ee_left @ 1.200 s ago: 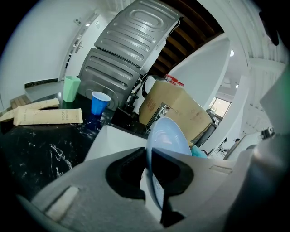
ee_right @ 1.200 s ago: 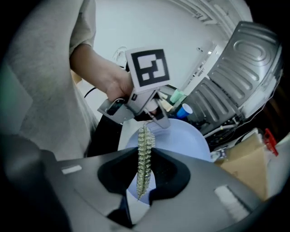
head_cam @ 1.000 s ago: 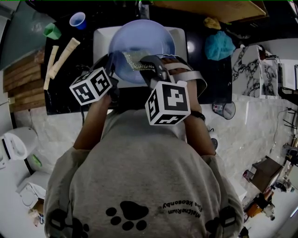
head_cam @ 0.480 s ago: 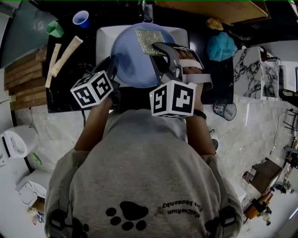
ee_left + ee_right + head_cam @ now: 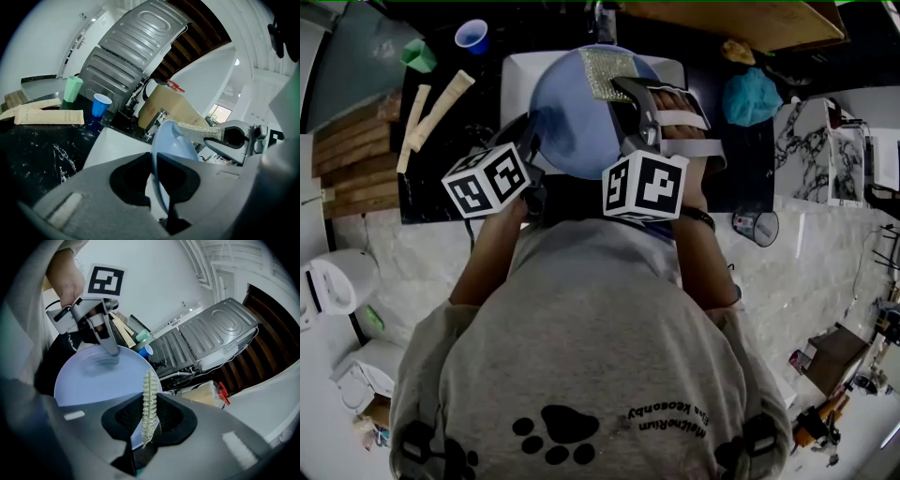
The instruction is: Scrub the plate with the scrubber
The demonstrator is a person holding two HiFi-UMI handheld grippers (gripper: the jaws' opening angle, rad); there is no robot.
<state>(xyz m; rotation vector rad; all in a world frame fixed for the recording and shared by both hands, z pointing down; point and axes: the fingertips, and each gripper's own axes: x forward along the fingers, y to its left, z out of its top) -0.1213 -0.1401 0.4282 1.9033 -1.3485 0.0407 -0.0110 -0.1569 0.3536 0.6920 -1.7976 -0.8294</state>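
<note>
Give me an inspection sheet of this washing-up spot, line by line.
Surface: black marbled counter with a white sink.
Job's things: blue plate over the sink; mesh scrubber on its far edge.
Clutter: blue cup, green cup, two paper sachets, teal cloth.
Tools: left tool shut on the plate rim; right tool shut on the scrubber.
Cables: thin lead below the left tool.
Surroundings: wooden slats left, white appliance lower left.
</note>
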